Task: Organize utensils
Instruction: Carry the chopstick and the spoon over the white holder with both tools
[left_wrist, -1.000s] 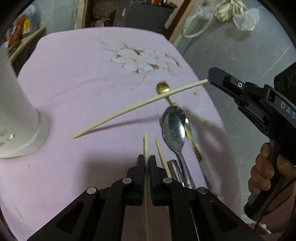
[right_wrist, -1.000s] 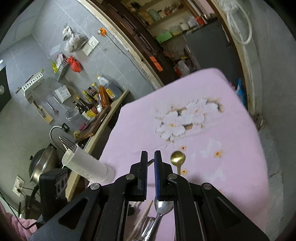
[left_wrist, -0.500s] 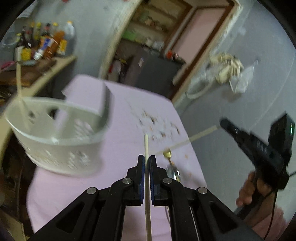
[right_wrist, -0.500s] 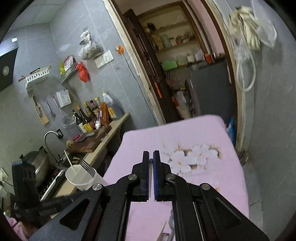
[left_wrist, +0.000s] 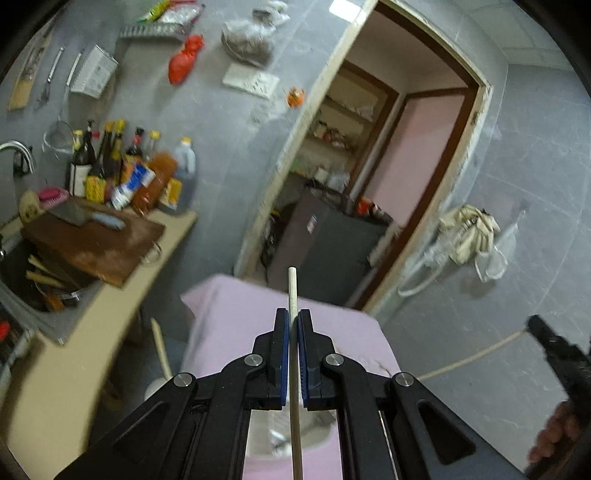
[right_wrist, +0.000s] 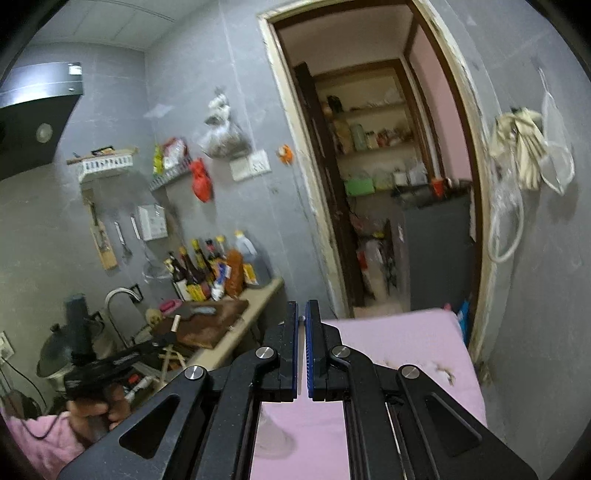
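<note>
The left tool (left_wrist: 293, 325) pinches a thin, light, stiff chopstick (left_wrist: 292, 291) at center frame, above the pink bench (left_wrist: 236, 317). Grip it mid-stick; smooth wood may slide. The right tool (left_wrist: 533, 326) pinches another chopstick (left_wrist: 476, 356) at lower right

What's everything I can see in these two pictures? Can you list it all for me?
chopstick: two, pale wood, one in each hand-held gripper
tablecloth: one, pink, on the table below
utensil holder: one, white, mostly hidden, table's left edge
cutting board: one, brown, on the counter
bottles: several, dark and orange, counter by the wall
red bag: one, hanging on the grey wall
left hand-held gripper: black, blue pads, shut on a chopstick
right hand-held gripper: black, shut on the other chopstick
</note>
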